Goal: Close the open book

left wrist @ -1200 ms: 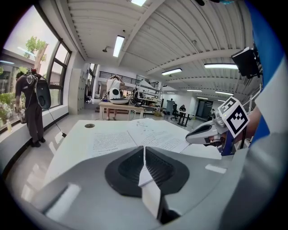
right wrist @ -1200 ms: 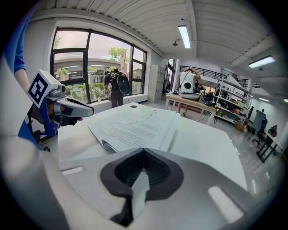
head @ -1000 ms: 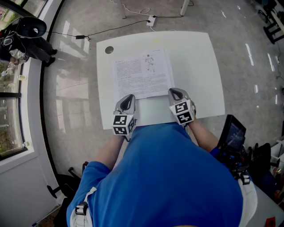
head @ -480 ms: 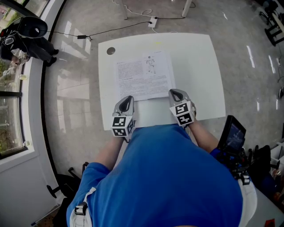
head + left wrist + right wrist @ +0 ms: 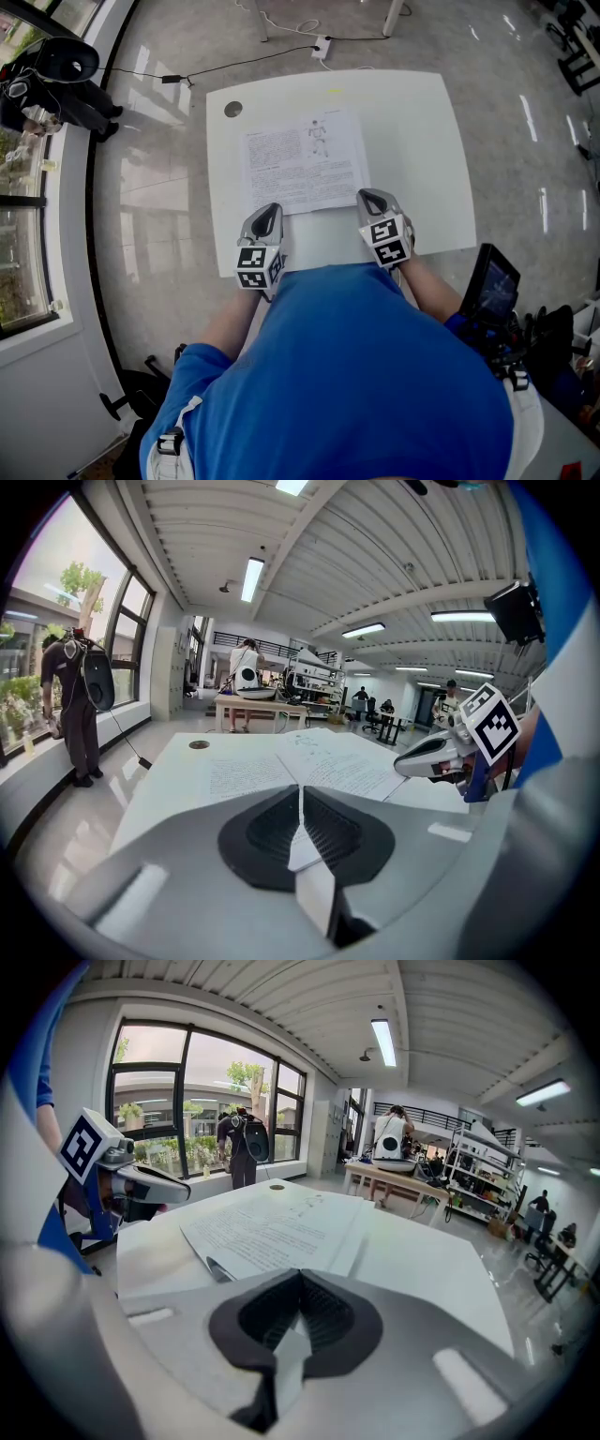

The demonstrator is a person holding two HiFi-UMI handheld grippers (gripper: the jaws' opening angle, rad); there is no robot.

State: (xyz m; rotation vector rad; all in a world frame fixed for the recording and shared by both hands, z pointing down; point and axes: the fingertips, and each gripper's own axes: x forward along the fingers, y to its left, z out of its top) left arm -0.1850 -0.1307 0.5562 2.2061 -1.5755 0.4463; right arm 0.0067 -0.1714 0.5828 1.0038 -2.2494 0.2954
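Both sets of jaws fully closed, nothing gripped: left gripper [image 5: 270, 212], right gripper [image 5: 371, 198]. Tips just beside near corners of open book [image 5: 302, 159]. Book flat on tabletop [image 5: 417, 150], pages up, spine pointing away from person.

A blue short-sleeved shirt [image 5: 356, 375] filled the lower frame, and there was a pale strap with a black buckle [image 5: 170, 441] at its left edge. The left hand-held gripper [image 5: 269, 208] was a smooth grey shell carrying a white cube [image 5: 258, 264] of black square markers. The right hand-held gripper [image 5: 372, 195] matched it, marker cube [image 5: 387, 239] and all, with black ribbed pads [image 5: 323, 1312] inside.
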